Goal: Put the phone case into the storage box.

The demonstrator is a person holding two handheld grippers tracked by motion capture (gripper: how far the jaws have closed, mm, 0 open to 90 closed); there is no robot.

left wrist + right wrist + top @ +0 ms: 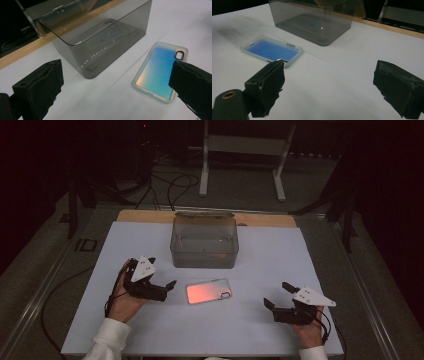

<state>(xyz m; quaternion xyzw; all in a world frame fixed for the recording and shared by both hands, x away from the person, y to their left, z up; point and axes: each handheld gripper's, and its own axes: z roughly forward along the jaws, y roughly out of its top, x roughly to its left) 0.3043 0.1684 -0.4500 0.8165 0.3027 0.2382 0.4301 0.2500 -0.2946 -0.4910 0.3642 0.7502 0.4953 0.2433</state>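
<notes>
While your jaws are gaping empty, the phone case [209, 291] is lying crosswise just beside your left gripper [165, 289], nearer than your right gripper [278, 296].

High view looks down; both gripper views, close, share the phone case [160, 75].

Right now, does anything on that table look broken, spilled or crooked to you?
Nothing stands out. The phone case lies flat on the white table, slightly askew, apart from the smoky transparent box, which stands upright with its lid open at the back. Both the left gripper and right gripper are open and touch nothing.
</notes>
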